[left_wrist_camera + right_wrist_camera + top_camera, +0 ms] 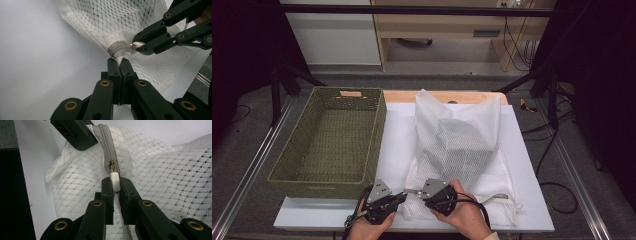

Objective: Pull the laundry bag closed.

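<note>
A white mesh laundry bag [459, 145] with grey clothing inside lies on the white table [394, 135]. Its grey zipper [107, 145] runs along the near edge. My left gripper [404, 196] is shut on the bag's corner at the zipper's end [116, 48]. The black jaws meet tightly on the fabric in the left gripper view. My right gripper [411, 191] is shut on the white zipper pull [114, 181], just below the brass slider [111, 165]. In the left gripper view, that right gripper [136, 45] comes in from the right with the pull [137, 44] pinched. Both hands sit at the table's near edge.
A green woven basket [332, 140] stands to the left of the bag. It overhangs the white table's left side. A wooden board [452, 96] edges the far side. Black frame poles and cables stand on the floor around the table.
</note>
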